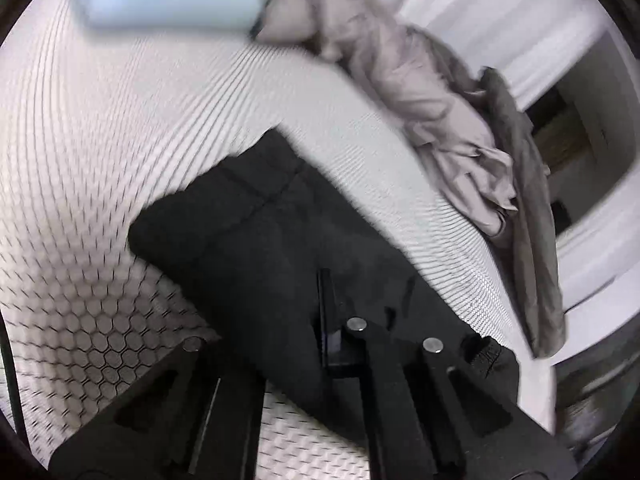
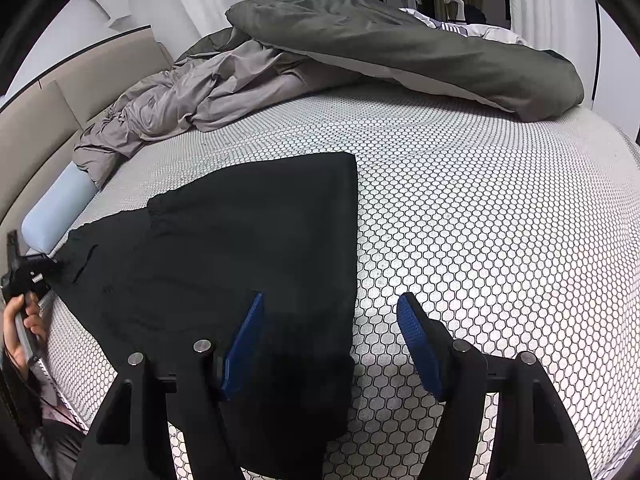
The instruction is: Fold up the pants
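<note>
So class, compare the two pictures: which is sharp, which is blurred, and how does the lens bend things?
Left wrist view: motion blur smears the mattress pattern and bedding. Right wrist view: sharp; the fisheye bulges the mattress around the pants.

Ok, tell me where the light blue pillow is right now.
The light blue pillow lies at the left edge of the right wrist view, against the beige headboard, between the crumpled grey sheet and the black pants.

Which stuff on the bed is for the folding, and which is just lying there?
For the job: black pants, left tool, right tool.
Just lying about: grey sheet, dark duvet, blue pillow.
</note>
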`<state>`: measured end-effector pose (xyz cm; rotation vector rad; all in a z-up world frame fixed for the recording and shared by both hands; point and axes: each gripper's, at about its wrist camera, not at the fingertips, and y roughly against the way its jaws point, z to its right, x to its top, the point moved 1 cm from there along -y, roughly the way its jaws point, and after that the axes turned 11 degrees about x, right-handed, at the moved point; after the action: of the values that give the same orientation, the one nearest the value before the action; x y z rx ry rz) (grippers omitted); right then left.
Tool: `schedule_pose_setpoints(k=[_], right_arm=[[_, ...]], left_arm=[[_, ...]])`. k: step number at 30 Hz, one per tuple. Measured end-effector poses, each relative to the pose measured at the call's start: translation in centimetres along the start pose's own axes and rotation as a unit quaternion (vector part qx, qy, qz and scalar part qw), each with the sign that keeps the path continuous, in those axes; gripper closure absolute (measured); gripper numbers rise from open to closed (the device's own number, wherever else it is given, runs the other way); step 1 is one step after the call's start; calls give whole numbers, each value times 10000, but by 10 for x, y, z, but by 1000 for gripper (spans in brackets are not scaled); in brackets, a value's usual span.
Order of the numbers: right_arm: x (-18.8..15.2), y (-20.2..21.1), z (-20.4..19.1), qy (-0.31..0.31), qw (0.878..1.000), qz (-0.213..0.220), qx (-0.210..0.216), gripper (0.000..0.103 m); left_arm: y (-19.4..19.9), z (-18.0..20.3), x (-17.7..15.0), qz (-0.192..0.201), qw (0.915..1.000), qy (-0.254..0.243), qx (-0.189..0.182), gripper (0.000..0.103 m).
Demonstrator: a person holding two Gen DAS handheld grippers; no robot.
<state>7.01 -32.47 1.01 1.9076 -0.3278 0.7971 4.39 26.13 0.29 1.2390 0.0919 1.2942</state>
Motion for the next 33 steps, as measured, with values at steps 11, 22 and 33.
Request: schedule_pose_setpoints(k=[11,22,33], right_arm=[[5,23,12,-119,9994,311,-44,34],[1,40,41,-535,9975,368,-265,34],[-1,4,-1,-835,9730,-94,2149,52]], left_arm=[[139,240,-84,882,9438,-2738,-1625,102],[90,294,-259,-1162,8311,-4939,-2277,45],[45,216,-176,-597,9107,-3838,-1407,28]])
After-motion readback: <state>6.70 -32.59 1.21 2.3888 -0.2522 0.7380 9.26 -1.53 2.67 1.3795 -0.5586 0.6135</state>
